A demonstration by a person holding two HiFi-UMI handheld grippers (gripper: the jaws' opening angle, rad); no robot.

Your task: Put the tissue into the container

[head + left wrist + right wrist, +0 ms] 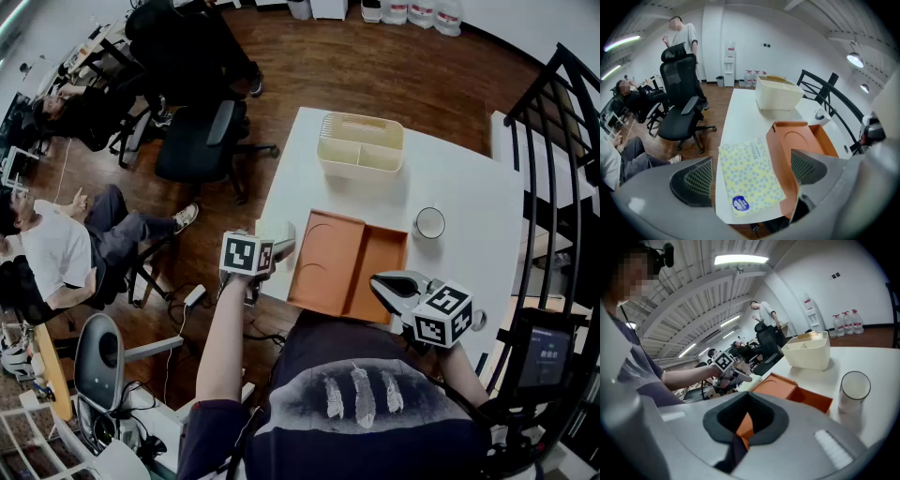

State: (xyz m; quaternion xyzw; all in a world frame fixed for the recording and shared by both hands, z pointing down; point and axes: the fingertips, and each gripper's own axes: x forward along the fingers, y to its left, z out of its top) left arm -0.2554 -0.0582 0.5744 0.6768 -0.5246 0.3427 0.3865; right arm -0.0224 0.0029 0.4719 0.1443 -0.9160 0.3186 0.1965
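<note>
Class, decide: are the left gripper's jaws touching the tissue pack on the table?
Apart. In the left gripper view the jaws of the left gripper stand wide open, each clear of the tissue pack between them.

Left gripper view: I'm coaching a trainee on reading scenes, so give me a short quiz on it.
1. True or false: the tissue pack lies inside the orange tray.
2. The left gripper's jaws are: A) wide apart, B) shut on the pack, C) shut on a cup.
3. Fill in, near or far: the cream container stands at the table's ___ end.
Key: 1 false; 2 A; 3 far.
</note>
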